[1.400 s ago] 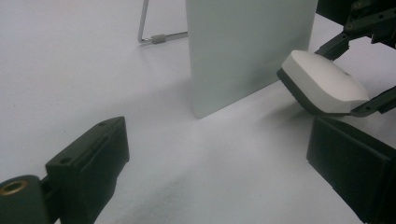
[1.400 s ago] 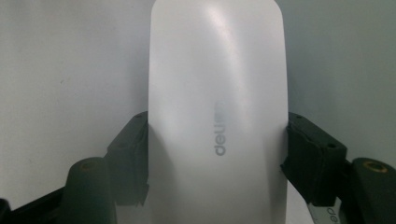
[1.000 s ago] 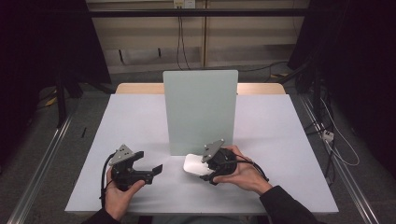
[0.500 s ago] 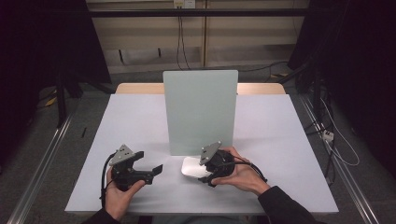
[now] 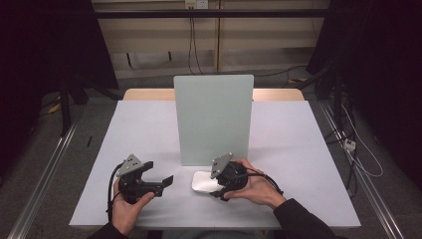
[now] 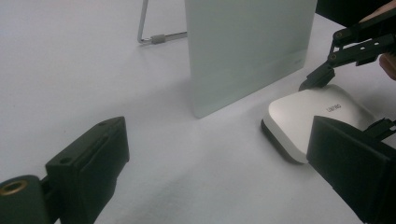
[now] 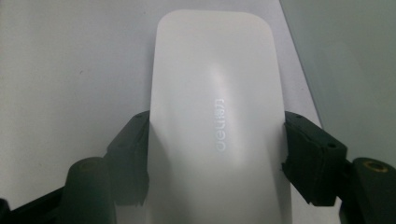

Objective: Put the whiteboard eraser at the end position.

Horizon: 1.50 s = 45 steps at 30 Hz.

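Note:
A flat white computer mouse (image 5: 204, 181) lies low on the pale table, just in front of the upright pale green panel (image 5: 214, 119). My right gripper (image 5: 217, 185) is shut on it. In the right gripper view its black jaws press the mouse (image 7: 210, 70) on both long sides at its rear half. My left gripper (image 5: 163, 182) stands open to the left of the mouse, with nothing between its wide-set jaws. In the left gripper view the mouse (image 6: 313, 116) sits just beyond the right jaw, and one of the right gripper's fingers (image 6: 317, 79) touches its far edge.
The green panel (image 6: 243, 46) stands upright on a wire stand (image 6: 152, 37) in the middle of the table. The table's front edge (image 5: 209, 226) runs close under both hands. Dark floor, rails and cables surround the table.
The right gripper, with the mouse in it, has come a little lower and nearer the table's front edge. The left gripper has stayed where it was.

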Available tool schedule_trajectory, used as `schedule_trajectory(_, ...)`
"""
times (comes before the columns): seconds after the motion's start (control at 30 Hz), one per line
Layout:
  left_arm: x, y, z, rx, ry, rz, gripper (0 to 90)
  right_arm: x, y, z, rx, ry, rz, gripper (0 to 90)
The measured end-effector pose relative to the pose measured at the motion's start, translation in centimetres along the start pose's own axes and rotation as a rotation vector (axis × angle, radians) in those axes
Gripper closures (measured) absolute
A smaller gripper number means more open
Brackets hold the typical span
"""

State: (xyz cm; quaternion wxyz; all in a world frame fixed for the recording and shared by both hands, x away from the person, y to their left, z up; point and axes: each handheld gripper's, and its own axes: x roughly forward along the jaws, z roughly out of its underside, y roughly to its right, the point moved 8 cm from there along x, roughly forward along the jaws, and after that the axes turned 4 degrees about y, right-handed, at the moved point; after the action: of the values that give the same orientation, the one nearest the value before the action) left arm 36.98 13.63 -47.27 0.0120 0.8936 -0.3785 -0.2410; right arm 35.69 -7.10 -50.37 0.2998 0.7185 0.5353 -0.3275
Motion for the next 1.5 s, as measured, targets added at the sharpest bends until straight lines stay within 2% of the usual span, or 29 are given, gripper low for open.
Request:
schedule_trajectory(0.4,-0.1,-0.1,0.0,-0.008,0.000,-0.009,5.6,0.1,0.1,0.0,0.003,0.007,-0.005,31.3)
schedule_trajectory(0.6,-0.1,0.0,0.1,0.000,-0.003,-0.010,5.6,0.1,0.2,0.2,0.039,0.022,-0.012,31.0)
schedule_trajectory(0.87,-0.2,-0.1,0.2,-0.011,-0.004,-0.015,5.6,0.1,0.4,0.3,0.064,0.027,-0.017,29.5)
schedule_trajectory(1.1,-0.2,-0.1,0.2,-0.008,-0.006,-0.013,5.6,-0.1,0.6,0.1,0.088,0.052,-0.008,18.3)
schedule_trajectory(1.17,-0.2,-0.1,0.2,-0.009,-0.005,-0.011,5.6,-0.1,0.7,0.1,0.101,0.054,-0.008,11.4)
schedule_trajectory(1.23,-0.2,-0.1,0.3,-0.007,-0.007,-0.011,5.6,-0.2,0.7,0.0,0.112,0.071,-0.008,11.9)
schedule_trajectory(1.33,-0.2,-0.1,0.2,-0.005,-0.006,-0.008,5.6,-0.6,1.0,-0.3,0.125,0.095,0.021,9.1)
schedule_trajectory(1.4,-0.3,-0.1,0.2,-0.007,-0.005,-0.009,5.6,-0.8,1.4,-0.4,0.155,0.115,0.040,6.6)
schedule_trajectory(1.47,-0.3,-0.1,0.2,-0.006,-0.006,-0.005,5.2,-1.0,1.7,-0.5,0.169,0.133,0.055,7.9)
schedule_trajectory(1.5,-0.3,-0.1,0.2,-0.008,-0.004,-0.007,4.9,-1.2,1.9,-0.5,0.179,0.136,0.079,8.8)
